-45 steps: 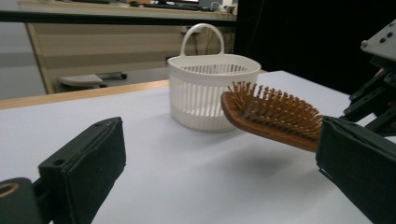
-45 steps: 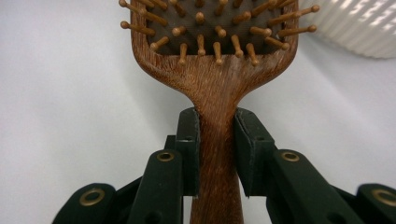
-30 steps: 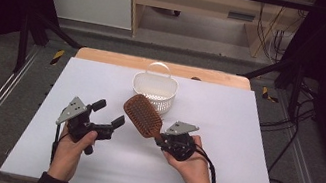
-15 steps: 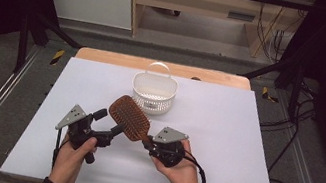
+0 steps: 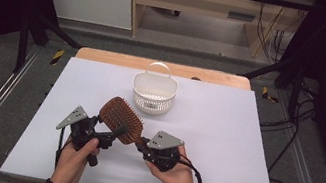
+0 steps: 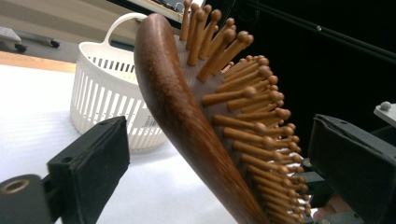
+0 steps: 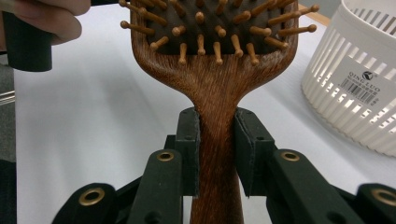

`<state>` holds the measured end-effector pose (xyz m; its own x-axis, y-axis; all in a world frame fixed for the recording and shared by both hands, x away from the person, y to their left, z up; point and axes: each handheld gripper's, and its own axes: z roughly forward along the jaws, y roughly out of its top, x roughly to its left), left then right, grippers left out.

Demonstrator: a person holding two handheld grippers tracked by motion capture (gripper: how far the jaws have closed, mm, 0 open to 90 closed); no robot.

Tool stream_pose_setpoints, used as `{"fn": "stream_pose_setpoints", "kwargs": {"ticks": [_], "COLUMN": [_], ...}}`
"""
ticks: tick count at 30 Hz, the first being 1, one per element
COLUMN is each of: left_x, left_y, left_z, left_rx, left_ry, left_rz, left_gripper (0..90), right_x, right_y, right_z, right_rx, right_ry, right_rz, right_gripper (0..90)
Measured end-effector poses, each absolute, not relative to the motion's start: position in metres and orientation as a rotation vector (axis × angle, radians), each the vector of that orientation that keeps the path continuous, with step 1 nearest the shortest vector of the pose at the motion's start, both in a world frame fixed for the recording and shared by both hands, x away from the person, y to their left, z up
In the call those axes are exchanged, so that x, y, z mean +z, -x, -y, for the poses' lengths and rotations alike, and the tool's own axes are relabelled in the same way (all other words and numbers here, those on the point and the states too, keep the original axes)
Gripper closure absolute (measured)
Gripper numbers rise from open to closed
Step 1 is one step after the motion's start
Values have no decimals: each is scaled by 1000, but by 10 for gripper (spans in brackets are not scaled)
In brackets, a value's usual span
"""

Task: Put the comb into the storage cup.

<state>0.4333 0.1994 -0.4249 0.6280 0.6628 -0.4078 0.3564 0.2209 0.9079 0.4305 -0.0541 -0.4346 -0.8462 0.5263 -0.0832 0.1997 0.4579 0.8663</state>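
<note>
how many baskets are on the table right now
1. The white slotted plastic basket with a loop handle stands at the far middle of the white table, beyond the brown wooden paddle hairbrush. No other basket is visible.

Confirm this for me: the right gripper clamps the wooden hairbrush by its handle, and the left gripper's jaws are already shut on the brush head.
Not quite. The right gripper does clamp the hairbrush handle, but the left gripper view shows the left gripper with jaws apart either side of the head, not pressing it.
</note>
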Motion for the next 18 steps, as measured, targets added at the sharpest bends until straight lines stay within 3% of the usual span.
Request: {"fn": "stream_pose_setpoints", "kwargs": {"ticks": [9,18], "left_x": [-422,-419], "left_y": [-431,-429], "left_z": [-202,-206], "left_rx": [261,245], "left_ry": [-1349,-1300], "left_rz": [-945,-988], "left_gripper": [121,279], "right_x": [-437,-439], "right_y": [-428,-426], "right_z": [50,46], "right_rx": [1330,1323], "right_ry": [-599,-582], "right_rz": [-2375,-2378], "right_gripper": [731,731]}}
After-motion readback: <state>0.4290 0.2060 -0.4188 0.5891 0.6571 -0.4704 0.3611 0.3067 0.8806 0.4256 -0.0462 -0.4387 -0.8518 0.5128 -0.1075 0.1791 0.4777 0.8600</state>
